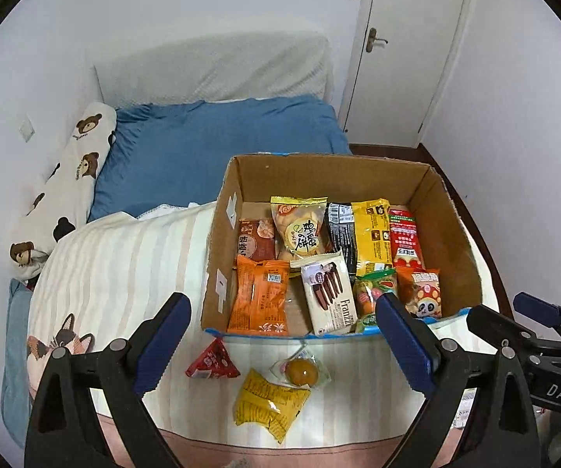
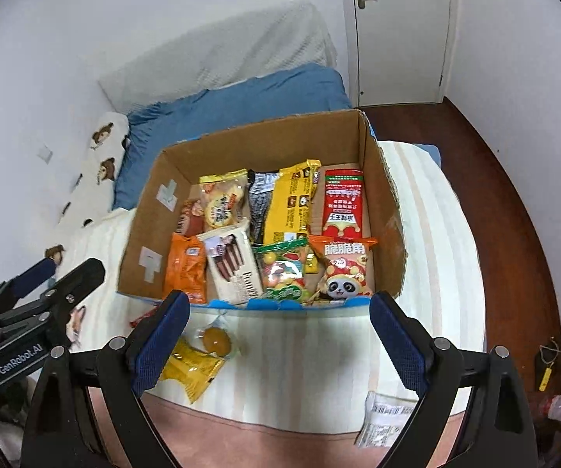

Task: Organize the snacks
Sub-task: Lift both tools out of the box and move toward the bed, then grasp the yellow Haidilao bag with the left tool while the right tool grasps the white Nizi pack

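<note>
A cardboard box (image 1: 233, 214) (image 2: 144, 210) sits on the bed and holds several snack packets. In front of it lie a red triangular packet (image 1: 213, 360), a clear-wrapped round yellow snack (image 1: 300, 370) (image 2: 215, 339) and a yellow packet (image 1: 268, 403) (image 2: 190, 368). A white packet (image 2: 384, 419) lies near the bed's front edge. My left gripper (image 1: 286, 345) is open and empty above these loose snacks. My right gripper (image 2: 280, 337) is open and empty, to their right, before the box.
The striped bedspread (image 1: 124, 257) covers the bed, with a blue pillow (image 1: 210, 148) and a bear-print bolster (image 1: 73, 179) behind. A white door (image 1: 405, 39) and dark wood floor (image 2: 514, 214) are to the right. Each gripper shows at the other view's edge.
</note>
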A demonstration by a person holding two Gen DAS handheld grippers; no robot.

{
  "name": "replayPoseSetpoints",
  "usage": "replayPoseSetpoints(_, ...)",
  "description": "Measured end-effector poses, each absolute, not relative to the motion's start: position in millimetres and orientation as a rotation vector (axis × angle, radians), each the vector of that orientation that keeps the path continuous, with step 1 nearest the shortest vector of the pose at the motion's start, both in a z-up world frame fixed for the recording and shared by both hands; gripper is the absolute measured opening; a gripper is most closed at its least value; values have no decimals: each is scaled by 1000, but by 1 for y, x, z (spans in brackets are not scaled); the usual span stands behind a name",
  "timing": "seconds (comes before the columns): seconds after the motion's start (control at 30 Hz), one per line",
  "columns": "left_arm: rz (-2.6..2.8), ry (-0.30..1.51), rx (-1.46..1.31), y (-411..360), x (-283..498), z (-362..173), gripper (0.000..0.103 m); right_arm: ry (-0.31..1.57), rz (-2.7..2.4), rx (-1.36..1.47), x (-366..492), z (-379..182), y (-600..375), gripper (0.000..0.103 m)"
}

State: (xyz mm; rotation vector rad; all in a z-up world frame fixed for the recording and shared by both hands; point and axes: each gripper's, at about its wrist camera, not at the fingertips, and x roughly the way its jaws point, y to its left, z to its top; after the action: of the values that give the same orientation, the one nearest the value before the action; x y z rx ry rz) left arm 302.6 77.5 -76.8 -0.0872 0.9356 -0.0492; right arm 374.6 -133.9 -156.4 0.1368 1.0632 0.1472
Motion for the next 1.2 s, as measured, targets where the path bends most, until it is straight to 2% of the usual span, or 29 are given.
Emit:
replayPoseSetpoints(0.17, -52, 944, -110, 81, 275, -77, 97, 1063, 155, 189, 347, -152, -142, 96)
replayPoseSetpoints(0.3, -44, 996, -110, 84, 248, -101, 97, 1134, 120, 235, 324, -176, -163, 96)
replayPoseSetpoints(0.5, -15, 1164, -159, 91, 228, -167, 97, 1269, -41, 351, 297, -250, -220, 98)
replayPoseSetpoints(0.8, 61, 1367, -460, 123, 230, -250, 97, 1412, -180, 529, 296, -354, -268, 98)
replayPoseSetpoints(1.03, 109, 1434, -739, 145, 258, -290, 97, 1446, -78, 465, 300, -366, -236, 97)
replayPoseSetpoints(1.2, 141, 1508, -780, 134, 281, -320, 97, 1490, 54, 312, 296, -361, -206, 98)
